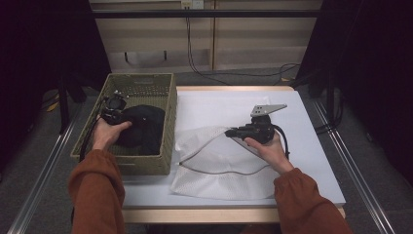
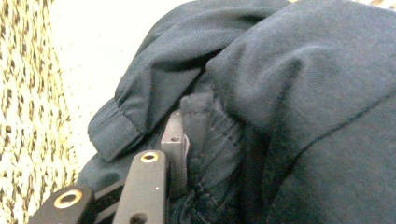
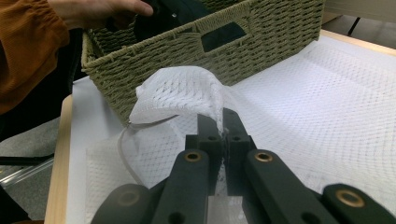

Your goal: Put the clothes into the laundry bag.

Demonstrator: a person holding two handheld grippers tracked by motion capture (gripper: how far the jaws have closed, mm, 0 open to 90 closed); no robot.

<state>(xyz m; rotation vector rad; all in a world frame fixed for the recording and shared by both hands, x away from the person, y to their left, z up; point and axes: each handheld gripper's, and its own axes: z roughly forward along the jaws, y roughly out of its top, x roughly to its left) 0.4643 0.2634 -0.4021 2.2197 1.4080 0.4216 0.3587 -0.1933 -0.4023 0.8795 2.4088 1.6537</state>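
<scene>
While one left gripper (image 1: 117, 111) pinches one dark garment (image 1: 143, 127) in one basket (image 1: 168, 126), right fingers (image 3: 233, 128) clamp one mesh bag (image 3: 299, 112).

From above, my left gripper (image 1: 113, 109) is half lost against the dark garment (image 1: 143, 127) in the basket (image 1: 168, 127); black on black, I cannot make out its jaws there; in my left gripper view only one jaw shows, the other buried under folds of the cloth, and the garment runs off the top, right and bottom edges, so I cannot tell what kind it is; my right gripper (image 3: 218, 122) has its tips covered by the white mesh bag (image 3: 177, 91) pinched between them; the bag's far side is cut by the right edge; my left hand (image 3: 100, 10) is cropped at the top.
</scene>
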